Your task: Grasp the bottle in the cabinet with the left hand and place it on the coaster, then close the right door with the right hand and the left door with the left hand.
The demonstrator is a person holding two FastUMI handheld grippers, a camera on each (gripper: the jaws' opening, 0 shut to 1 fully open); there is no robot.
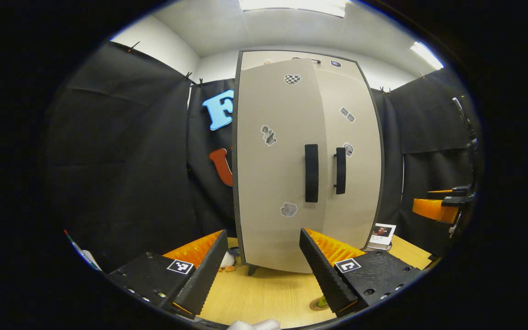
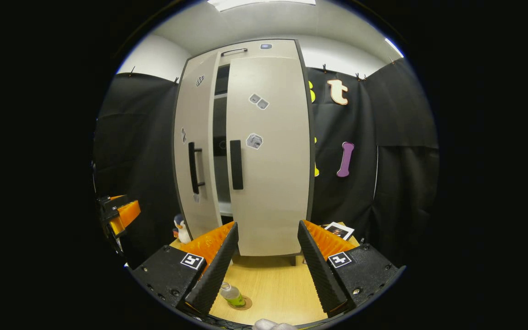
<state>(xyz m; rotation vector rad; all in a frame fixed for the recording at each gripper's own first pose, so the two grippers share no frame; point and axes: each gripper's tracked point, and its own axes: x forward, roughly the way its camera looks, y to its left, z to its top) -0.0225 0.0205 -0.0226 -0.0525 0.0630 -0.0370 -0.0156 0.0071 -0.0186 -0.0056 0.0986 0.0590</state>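
The tall beige cabinet (image 2: 268, 156) stands at the back of the wooden table (image 2: 268, 279). Its right door (image 2: 271, 183) lies flat against the frame. The left door (image 2: 195, 151) hangs ajar, with a dark gap (image 2: 220, 137) between the two. In the left gripper view the left door (image 1: 277, 160) stands out in front of the right door (image 1: 355, 160). A small bottle (image 2: 232, 294) of green liquid stands on the round coaster (image 2: 245, 303). My right gripper (image 2: 267, 225) is open and empty, facing the right door. My left gripper (image 1: 262, 236) is open and empty before the left door.
A penguin toy (image 2: 181, 229) stands at the cabinet's left foot. A photo card (image 2: 339, 230) lies by its right foot, also seen as the card (image 1: 382, 234) in the left gripper view. Black cloth walls close in on both sides.
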